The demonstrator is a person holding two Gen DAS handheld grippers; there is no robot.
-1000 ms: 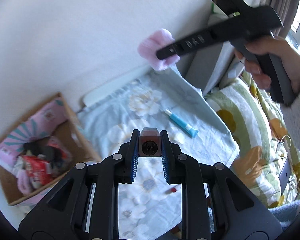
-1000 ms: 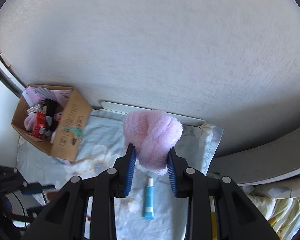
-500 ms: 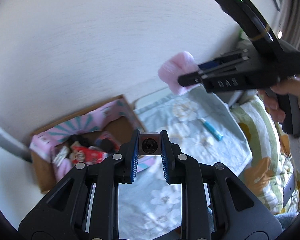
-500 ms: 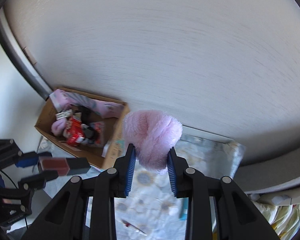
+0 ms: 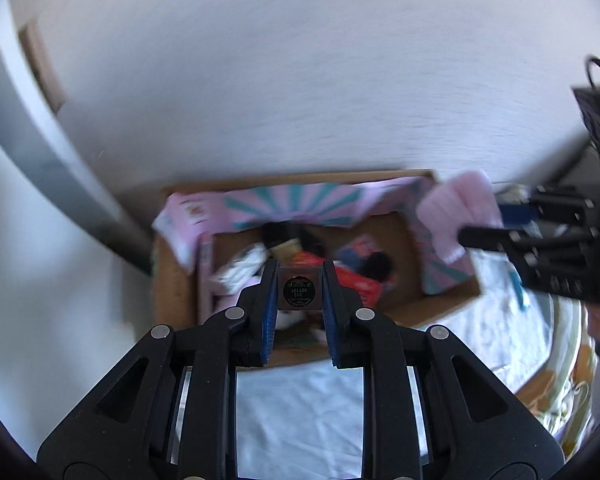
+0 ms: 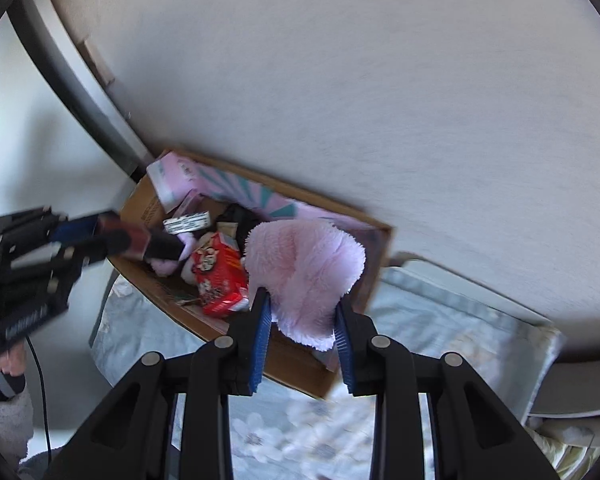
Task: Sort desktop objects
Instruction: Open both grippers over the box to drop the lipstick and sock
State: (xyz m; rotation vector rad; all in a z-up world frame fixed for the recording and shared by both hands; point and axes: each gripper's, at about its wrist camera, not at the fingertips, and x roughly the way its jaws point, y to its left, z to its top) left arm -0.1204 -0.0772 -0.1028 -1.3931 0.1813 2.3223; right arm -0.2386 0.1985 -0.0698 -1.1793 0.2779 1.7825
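Observation:
My left gripper (image 5: 299,276) is shut on a small brown square-ended tube (image 5: 299,286) with a round label, held over the open cardboard box (image 5: 172,280). In the right wrist view that gripper (image 6: 112,238) comes in from the left with the brown tube (image 6: 138,238) over the box (image 6: 300,364). My right gripper (image 6: 302,308) is shut on a fluffy pink cloth (image 6: 304,268) above the box's right part. The pink cloth also shows in the left wrist view (image 5: 456,210) at the box's right edge.
The box holds a red packet (image 6: 218,274), pink-and-teal paper (image 5: 300,200), a white striped item (image 6: 186,222) and dark things. It stands against a white wall on a pale floral cloth (image 6: 440,320). A patterned quilt (image 5: 560,384) lies at the right.
Both grippers have swung left from over the floral cloth to above the cardboard box, each still holding its item. The blue tube on the cloth has all but left both views.

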